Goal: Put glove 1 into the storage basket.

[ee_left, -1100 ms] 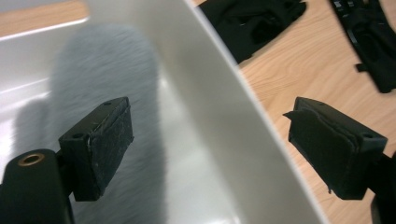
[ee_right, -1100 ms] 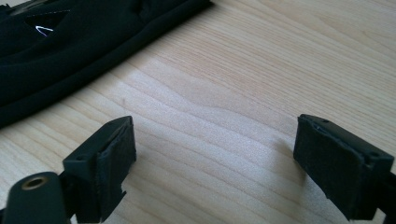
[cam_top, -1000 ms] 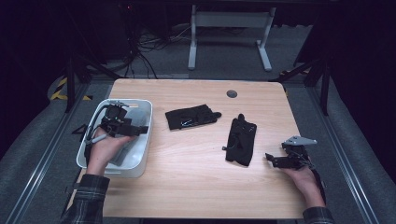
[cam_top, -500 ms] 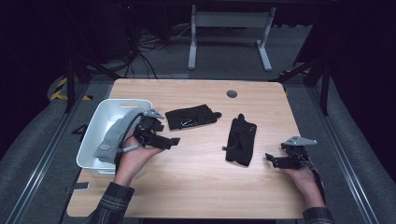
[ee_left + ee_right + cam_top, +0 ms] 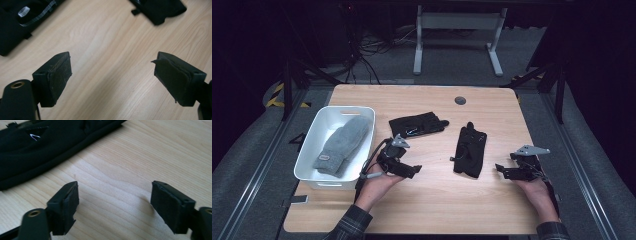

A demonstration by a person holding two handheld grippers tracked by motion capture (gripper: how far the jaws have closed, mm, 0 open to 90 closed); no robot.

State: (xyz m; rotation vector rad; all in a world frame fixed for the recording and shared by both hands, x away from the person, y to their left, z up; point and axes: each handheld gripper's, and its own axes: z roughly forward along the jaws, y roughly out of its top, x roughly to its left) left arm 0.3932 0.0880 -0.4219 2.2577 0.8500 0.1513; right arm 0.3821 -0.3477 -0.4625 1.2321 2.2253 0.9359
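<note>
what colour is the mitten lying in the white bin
Grey, with a small label near its cuff. The mitten in the bin shows best in the high view.

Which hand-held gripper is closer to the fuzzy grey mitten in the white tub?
Left. The left hand-held gripper sits just outside the white plastic tub holding the grey knitted mitten. The right hand-held gripper is across the table, beyond a black glove.
</note>
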